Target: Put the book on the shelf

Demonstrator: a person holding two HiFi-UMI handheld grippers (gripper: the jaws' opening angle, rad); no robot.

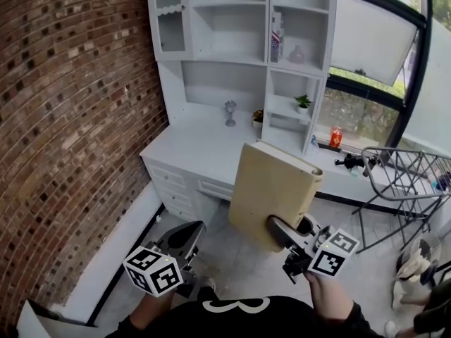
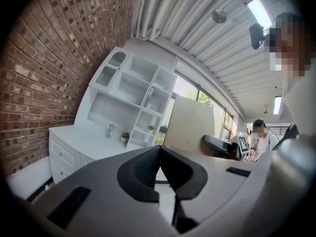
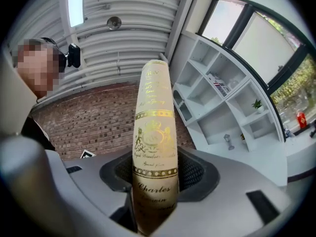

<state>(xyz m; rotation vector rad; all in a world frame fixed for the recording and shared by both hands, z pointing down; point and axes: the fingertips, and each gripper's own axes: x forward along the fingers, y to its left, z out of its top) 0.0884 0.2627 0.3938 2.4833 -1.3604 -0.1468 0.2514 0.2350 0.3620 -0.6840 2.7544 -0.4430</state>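
Note:
A thick cream book (image 1: 271, 192) with a gold-printed spine (image 3: 154, 132) stands upright in my right gripper (image 1: 276, 229), which is shut on its lower edge; both pads press on the spine (image 3: 155, 174). The book hangs in the air in front of the white shelf unit (image 1: 232, 27), short of the desk. My left gripper (image 1: 184, 238) is low at the left, apart from the book, with its jaws together and nothing between them (image 2: 160, 169). From the left gripper view the book (image 2: 190, 125) shows to the right of the shelf unit (image 2: 133, 90).
A brick wall (image 1: 77, 118) runs along the left. On the white desk top (image 1: 197, 146) stands a small goblet ornament (image 1: 230, 113), and there are potted plants (image 1: 303, 102) and books (image 1: 277, 46) in the compartments. A metal drying rack (image 1: 409, 174) stands at the right. A person (image 2: 259, 135) is behind.

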